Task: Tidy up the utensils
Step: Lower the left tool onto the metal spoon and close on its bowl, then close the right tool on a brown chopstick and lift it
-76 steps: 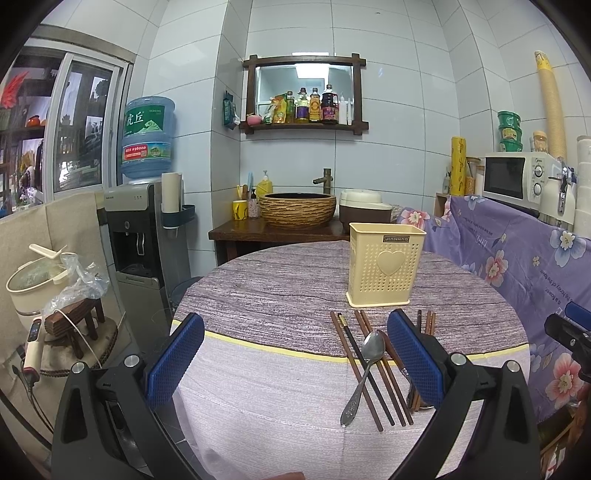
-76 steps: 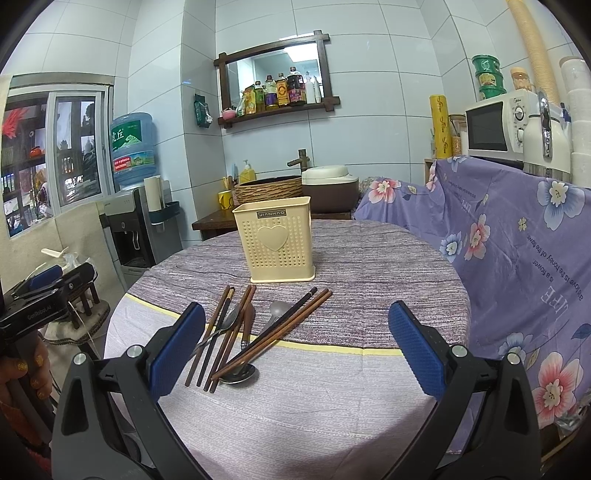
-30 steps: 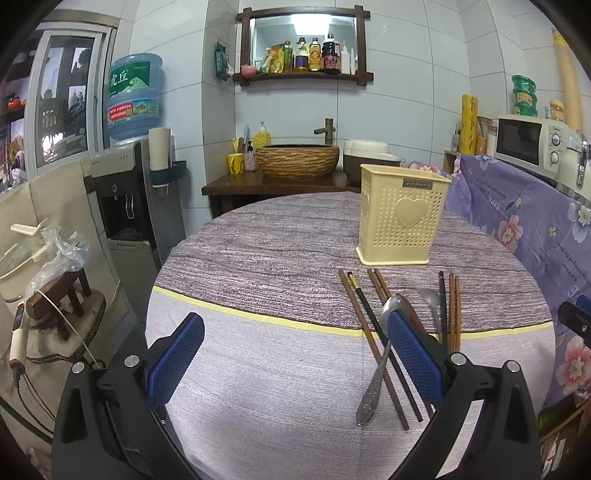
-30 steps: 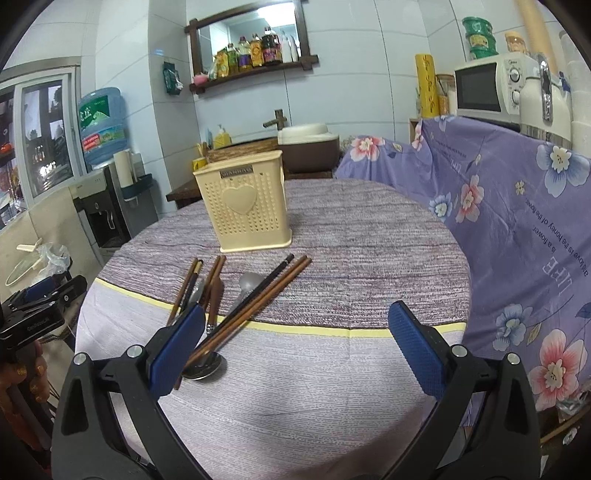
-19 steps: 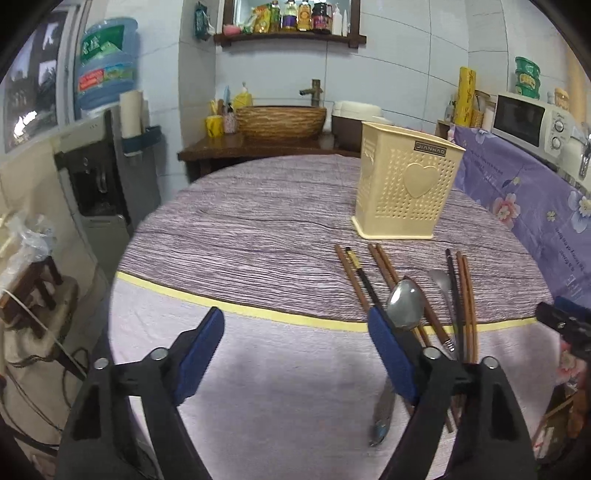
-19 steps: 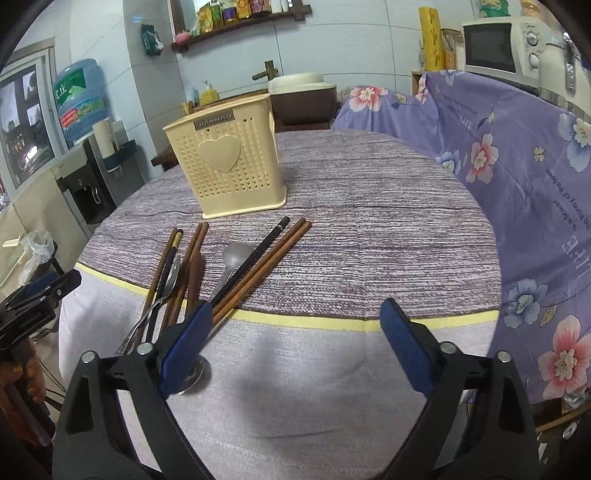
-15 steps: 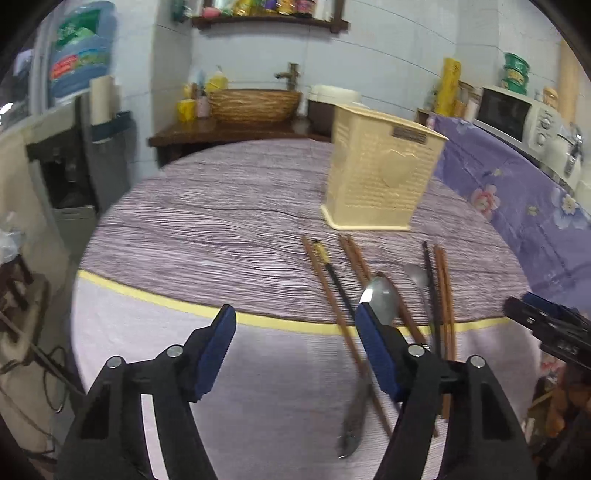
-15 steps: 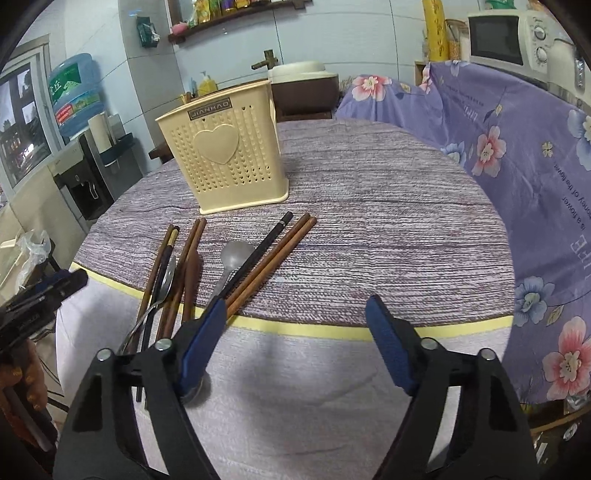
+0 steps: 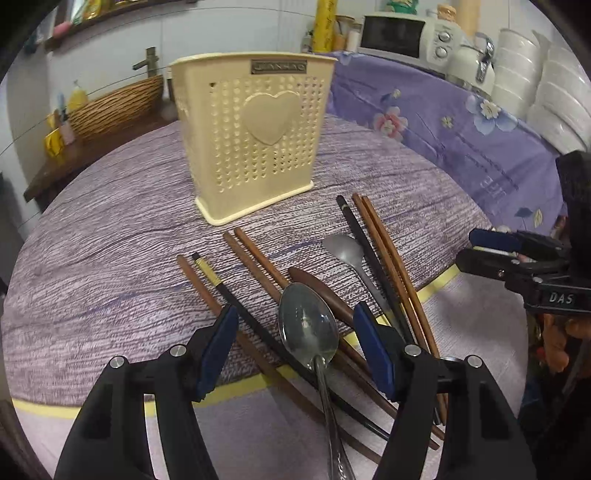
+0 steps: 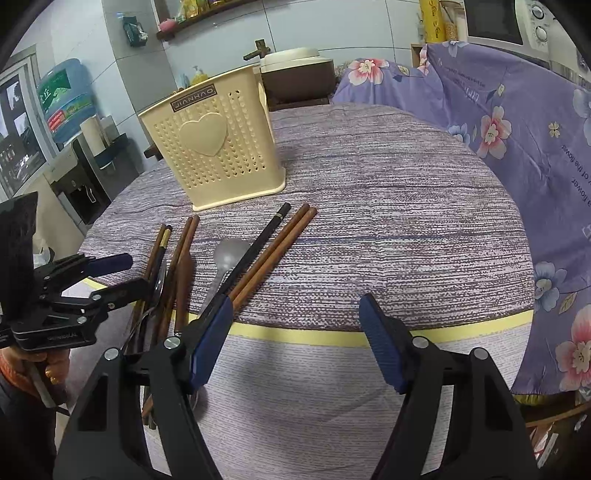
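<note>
A cream perforated utensil holder (image 9: 255,136) with a heart stands upright on the round table; it also shows in the right wrist view (image 10: 218,147). In front of it lie several brown and black chopsticks (image 9: 380,236), a shiny steel spoon (image 9: 308,325), a grey spoon (image 9: 343,251) and a dark wooden spoon (image 9: 317,291). My left gripper (image 9: 295,350) is open, low over the table, its blue pads either side of the steel spoon's bowl. My right gripper (image 10: 295,336) is open and empty, right of the chopsticks (image 10: 273,251); its left pad sits by their near ends.
The table (image 10: 388,206) has a purple wood-grain cloth with a yellow stripe. A purple floral cloth (image 10: 517,122) covers furniture at the right, with a microwave (image 9: 399,33) and white bowls (image 9: 535,92) on it. A wicker basin (image 9: 114,107) sits behind the table.
Both grippers have moved forward and down toward the utensils and narrowed somewhat. The left one has come around the steel spoon's bowl.
</note>
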Demonstrator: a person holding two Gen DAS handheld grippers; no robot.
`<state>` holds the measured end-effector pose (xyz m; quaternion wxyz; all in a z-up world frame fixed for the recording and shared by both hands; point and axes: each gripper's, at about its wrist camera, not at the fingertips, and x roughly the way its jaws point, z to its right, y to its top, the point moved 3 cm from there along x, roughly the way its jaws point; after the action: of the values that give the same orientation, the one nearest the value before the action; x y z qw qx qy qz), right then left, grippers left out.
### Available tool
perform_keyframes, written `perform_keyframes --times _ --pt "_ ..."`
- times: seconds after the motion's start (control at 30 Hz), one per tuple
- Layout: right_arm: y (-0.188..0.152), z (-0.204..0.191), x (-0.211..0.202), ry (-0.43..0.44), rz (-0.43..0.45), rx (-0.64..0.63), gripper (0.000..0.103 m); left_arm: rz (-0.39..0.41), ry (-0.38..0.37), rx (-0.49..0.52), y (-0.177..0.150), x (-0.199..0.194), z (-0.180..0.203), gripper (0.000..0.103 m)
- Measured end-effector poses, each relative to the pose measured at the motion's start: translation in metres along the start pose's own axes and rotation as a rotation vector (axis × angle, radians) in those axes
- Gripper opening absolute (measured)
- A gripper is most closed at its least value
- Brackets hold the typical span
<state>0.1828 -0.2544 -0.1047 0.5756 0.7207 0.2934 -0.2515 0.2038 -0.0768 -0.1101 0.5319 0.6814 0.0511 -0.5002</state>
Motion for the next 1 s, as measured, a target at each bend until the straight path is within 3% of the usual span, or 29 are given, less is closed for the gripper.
perform_keyframes --times 0.1,0.2,0.5,0.73,0.83,0.93,1.0 --pt "-0.001 0.0 0.002 0.002 -0.004 0.001 0.071 -0.026 -0.059 0.001 0.004 0.008 -0.004 0.062" --pt "-0.002 0.0 0.004 0.0 -0.01 0.006 0.071 -0.044 -0.064 0.004 0.004 0.015 -0.006 0.06" --pt "-0.001 0.001 0.011 0.003 -0.023 0.006 0.071 -0.065 -0.099 -0.002 0.002 0.022 -0.003 0.037" --pt "0.008 -0.001 0.021 0.007 -0.032 0.008 0.07 -0.016 -0.056 -0.05 0.005 0.009 -0.008 0.036" --pt "0.018 -0.002 0.032 0.001 -0.045 0.021 0.059 0.044 -0.02 -0.089 0.013 -0.006 -0.015 0.036" --pt "0.03 -0.003 0.047 -0.012 -0.072 0.05 0.043 0.11 0.073 -0.128 0.023 -0.022 -0.025 0.036" --pt "0.036 -0.003 0.058 -0.019 -0.095 0.073 0.039 0.151 0.14 -0.143 0.026 -0.032 -0.032 0.036"
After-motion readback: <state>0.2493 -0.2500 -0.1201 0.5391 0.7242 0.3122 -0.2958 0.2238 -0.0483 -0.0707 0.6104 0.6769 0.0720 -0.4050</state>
